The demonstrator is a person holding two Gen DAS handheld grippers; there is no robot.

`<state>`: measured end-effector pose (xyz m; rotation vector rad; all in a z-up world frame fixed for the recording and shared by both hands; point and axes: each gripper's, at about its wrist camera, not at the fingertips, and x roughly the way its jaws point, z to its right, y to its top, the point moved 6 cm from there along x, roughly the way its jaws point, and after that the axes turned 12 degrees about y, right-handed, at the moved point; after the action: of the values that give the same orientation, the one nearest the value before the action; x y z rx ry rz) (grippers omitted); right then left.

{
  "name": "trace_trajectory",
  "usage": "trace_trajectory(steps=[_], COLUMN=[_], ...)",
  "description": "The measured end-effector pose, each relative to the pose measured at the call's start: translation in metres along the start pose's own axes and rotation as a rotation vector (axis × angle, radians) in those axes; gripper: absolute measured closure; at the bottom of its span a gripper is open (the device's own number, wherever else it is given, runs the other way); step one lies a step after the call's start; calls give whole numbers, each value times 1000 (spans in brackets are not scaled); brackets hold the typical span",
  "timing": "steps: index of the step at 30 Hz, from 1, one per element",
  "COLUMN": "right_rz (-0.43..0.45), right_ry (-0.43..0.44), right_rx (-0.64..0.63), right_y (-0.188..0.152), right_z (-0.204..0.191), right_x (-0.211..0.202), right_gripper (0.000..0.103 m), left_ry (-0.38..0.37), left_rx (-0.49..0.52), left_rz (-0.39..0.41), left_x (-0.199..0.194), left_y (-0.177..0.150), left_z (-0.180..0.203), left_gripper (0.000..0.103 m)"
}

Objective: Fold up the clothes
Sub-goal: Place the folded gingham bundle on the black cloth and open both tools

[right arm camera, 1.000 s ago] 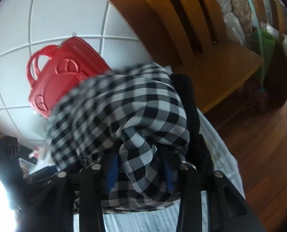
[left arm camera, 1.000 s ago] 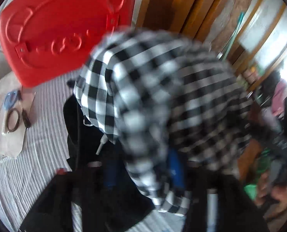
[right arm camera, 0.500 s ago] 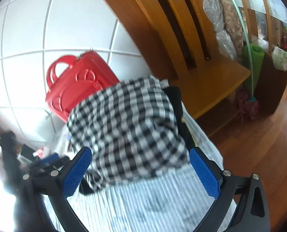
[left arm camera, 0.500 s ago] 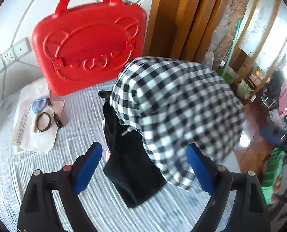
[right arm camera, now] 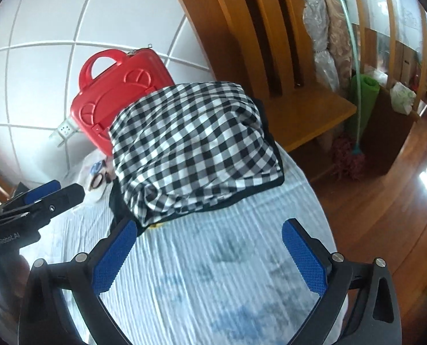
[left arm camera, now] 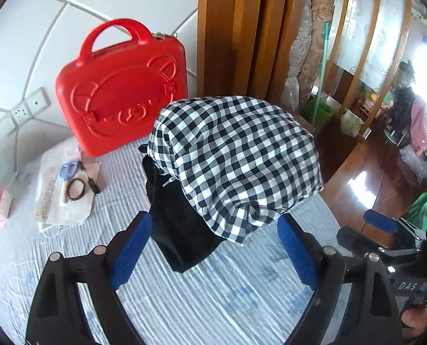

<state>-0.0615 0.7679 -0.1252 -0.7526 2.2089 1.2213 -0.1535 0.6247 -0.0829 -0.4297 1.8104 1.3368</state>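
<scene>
Both grippers, left (left arm camera: 210,247) and right (right arm camera: 210,256), hover with jaws spread and empty, the checked shirt (left arm camera: 233,161) heaped on the worktop (left arm camera: 213,302) at twelve o'clock, about equally near each.

The left gripper (left arm camera: 213,247) and right gripper (right arm camera: 207,250) are both gaping wide and holding nothing, hovering just short of the shirt (left arm camera: 233,158), side by side.

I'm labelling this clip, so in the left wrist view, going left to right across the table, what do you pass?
Wall socket → paper sheet with scissors → red case → checked cloth on the black garment → right gripper at the edge.
</scene>
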Motion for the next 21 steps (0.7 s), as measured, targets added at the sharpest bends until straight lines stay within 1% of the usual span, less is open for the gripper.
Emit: trace_trajectory(steps=[3,4,7,9,15,21], right_rz=[2,3,14,25,52,58], right_ry=[-27,-32,-24,-34,-63,-82], right_rx=[-35,-44,-46,-49,-56,-79], right_y=[-3,-3,-3,-2,2,7], right_z=[-9,-11,-17,-19,-23,-23], right_x=[-7,-8,-13,-16,-25,-27], right_gripper=[1,1,1,1,1,1], left_ry=[-38,-41,-1,16,31,33], left_rx=[-30,-30,-10,8,2,13], left_rz=[-10,-20,-42,-34,-41,-38], left_x=[-3,-2,-1,-4,-6,-8], left_y=[-3,-4,-7,-7,-6,-9], left_z=[-5,-7,-9,-7,-9,-8], left_gripper=[13,13,13,13,13,13])
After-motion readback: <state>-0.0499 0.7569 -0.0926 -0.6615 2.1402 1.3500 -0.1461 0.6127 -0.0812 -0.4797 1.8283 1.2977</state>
